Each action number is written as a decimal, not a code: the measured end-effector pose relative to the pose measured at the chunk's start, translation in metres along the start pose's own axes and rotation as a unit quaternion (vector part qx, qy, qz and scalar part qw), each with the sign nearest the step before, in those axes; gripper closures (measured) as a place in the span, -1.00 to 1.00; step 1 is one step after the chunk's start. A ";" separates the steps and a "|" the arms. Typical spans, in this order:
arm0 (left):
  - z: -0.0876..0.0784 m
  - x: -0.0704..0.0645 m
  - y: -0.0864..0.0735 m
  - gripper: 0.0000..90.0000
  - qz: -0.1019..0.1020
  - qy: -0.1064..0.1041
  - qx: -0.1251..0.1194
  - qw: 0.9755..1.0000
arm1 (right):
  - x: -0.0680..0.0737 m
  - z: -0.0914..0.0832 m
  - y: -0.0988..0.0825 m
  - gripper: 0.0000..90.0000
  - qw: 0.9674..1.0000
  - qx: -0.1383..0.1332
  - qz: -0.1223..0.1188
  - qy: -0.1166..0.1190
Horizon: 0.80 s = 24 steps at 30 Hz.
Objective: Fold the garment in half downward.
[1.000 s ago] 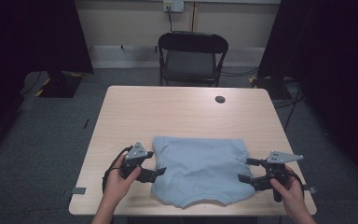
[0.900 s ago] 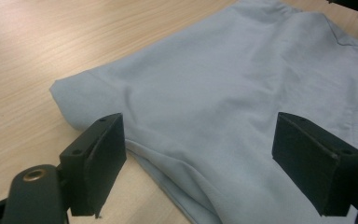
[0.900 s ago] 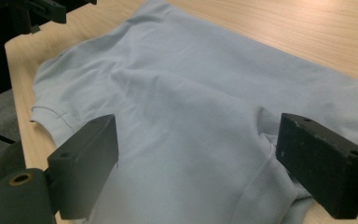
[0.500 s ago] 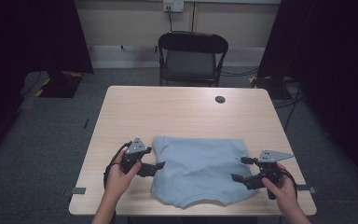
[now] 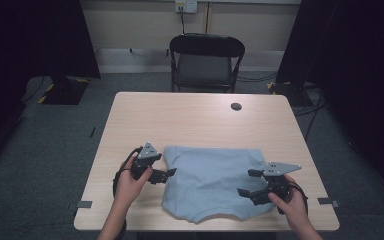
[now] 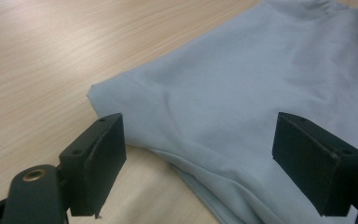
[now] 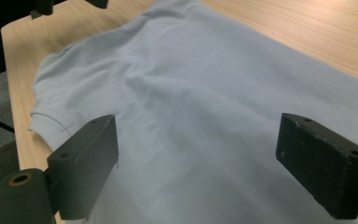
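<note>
The light blue folded cloth garment (image 5: 212, 182) lies flat on the pale wooden worktop (image 5: 195, 120). The left gripper (image 6: 200, 158) has its jaws wide apart, the garment's corner edge lying between them. The right gripper (image 7: 198, 163) likewise holds its jaws wide, with the garment's surface spread between and beyond them.

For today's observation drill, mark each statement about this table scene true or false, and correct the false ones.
1. A light blue cloth lies on the table. True.
2. The left gripper has its jaws clamped shut on the cloth. False: its jaws stand apart at the cloth's edge.
3. The right gripper has open jaws over the cloth. True.
4. A small dark disc sits on the cloth. False: it lies on bare wood near the far edge.
5. A chair stands beyond the table. True.
</note>
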<state>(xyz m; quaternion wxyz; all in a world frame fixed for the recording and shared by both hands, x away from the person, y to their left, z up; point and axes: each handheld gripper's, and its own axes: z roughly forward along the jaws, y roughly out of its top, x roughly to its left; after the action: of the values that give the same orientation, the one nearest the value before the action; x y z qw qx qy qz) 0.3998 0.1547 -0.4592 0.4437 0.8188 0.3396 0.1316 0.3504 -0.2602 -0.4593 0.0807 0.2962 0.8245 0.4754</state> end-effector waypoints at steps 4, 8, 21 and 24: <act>0.002 0.006 0.002 -0.62 -0.007 0.003 -0.002 1.000 | 0.007 0.006 0.005 -0.74 1.000 -0.003 -0.003 0.005; 0.004 0.011 0.004 -0.62 -0.013 0.007 -0.004 1.000 | 0.013 0.014 0.009 -0.75 1.000 -0.004 -0.010 0.011; 0.012 0.020 0.011 -0.62 -0.012 0.004 0.008 1.000 | 0.027 0.035 0.015 -0.75 1.000 -0.004 -0.019 0.021; 0.014 0.022 0.013 -0.62 -0.013 0.004 0.013 1.000 | 0.031 0.040 0.016 -0.75 0.999 -0.004 -0.022 0.026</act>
<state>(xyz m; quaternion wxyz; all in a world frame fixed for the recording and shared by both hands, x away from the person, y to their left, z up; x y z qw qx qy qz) 0.4287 0.1556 -0.4580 0.4336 0.8194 0.3536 0.1246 0.3484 -0.2073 -0.4624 0.0709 0.2651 0.8310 0.4839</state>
